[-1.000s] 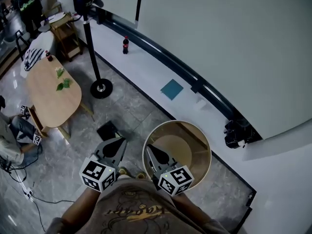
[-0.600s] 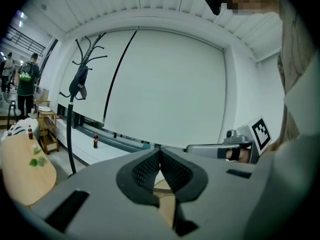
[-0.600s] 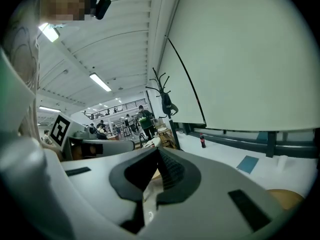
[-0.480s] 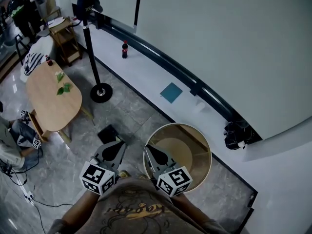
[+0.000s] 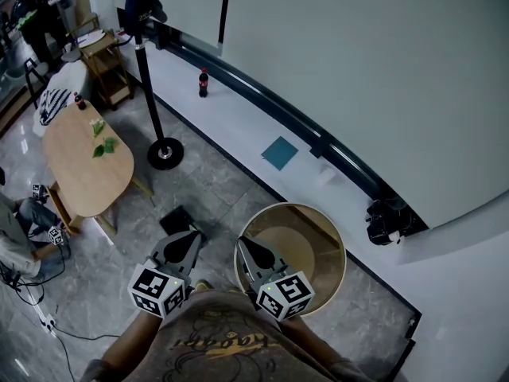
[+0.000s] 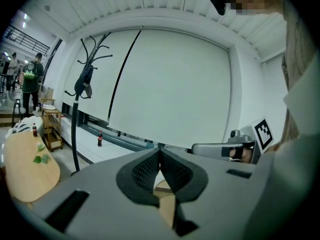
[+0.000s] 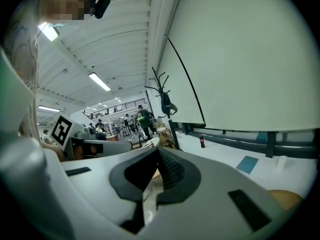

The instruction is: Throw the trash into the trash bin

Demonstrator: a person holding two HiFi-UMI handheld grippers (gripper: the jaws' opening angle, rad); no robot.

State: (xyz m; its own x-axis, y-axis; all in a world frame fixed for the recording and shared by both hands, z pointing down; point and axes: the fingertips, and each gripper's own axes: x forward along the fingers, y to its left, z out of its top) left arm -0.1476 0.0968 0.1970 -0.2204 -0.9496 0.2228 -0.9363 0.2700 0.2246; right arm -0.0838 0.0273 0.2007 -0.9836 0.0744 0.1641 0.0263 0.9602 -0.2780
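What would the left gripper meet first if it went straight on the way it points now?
Probably the dark rail below the white wall; before it the left gripper has a free way, but depth is unclear.

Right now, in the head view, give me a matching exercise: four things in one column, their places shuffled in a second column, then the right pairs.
Things:
1. cola bottle
2. trash bin
3. green pieces
4. teal square

Places:
A. on the oval wooden table
B. lying flat on the white strip along the wall
C. on the floor, nearest the person
D. upright on the white strip, beyond the coat stand

Pairs: 1-D, 2-C, 3-A, 4-B
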